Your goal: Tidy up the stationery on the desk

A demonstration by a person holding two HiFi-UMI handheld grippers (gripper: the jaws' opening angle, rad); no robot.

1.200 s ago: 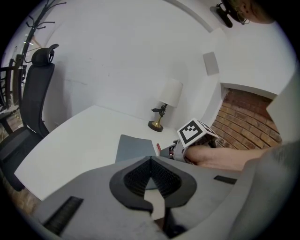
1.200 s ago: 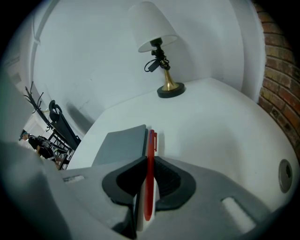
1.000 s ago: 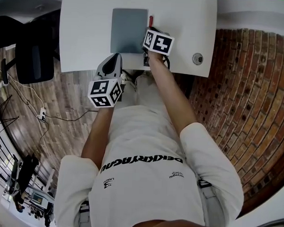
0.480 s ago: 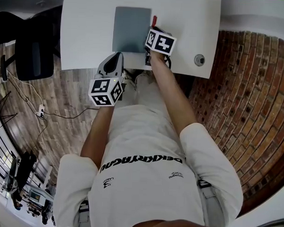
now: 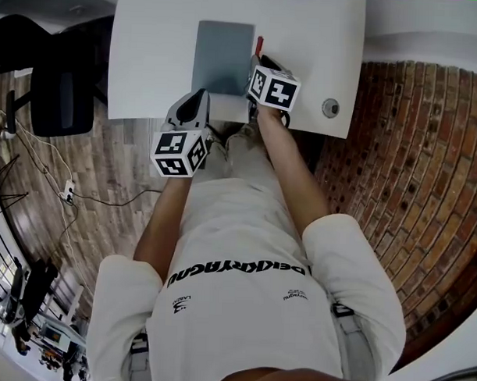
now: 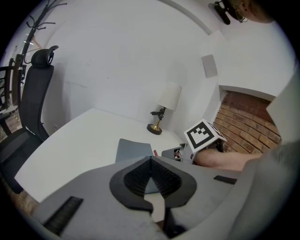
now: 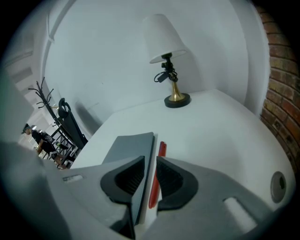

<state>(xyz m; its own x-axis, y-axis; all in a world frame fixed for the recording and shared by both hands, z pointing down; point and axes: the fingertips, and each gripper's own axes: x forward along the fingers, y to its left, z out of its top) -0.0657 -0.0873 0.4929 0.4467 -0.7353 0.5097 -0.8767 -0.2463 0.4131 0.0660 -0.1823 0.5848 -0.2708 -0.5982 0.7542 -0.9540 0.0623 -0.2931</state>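
Observation:
A grey notebook (image 5: 223, 56) lies flat on the white desk (image 5: 149, 58). A red pen (image 5: 259, 46) rests on the desk along the notebook's right edge. My right gripper (image 7: 150, 176) hovers low over the pen's near end. Its jaws stand a narrow gap apart, and the pen (image 7: 156, 176) and the notebook's edge (image 7: 129, 150) show through that gap. My left gripper (image 6: 151, 161) is shut and empty. It is held at the desk's near edge, pointing at the notebook (image 6: 133, 150).
A table lamp (image 7: 166, 51) with a brass base stands at the desk's far side. A round cable grommet (image 5: 330, 108) sits in the desk's near right corner. A black office chair (image 5: 58, 93) stands left of the desk. A brick wall (image 5: 412, 153) runs along the right.
My right gripper has drawn back slightly toward the desk's near edge. The pen and notebook lie where they were. The left gripper has barely moved.

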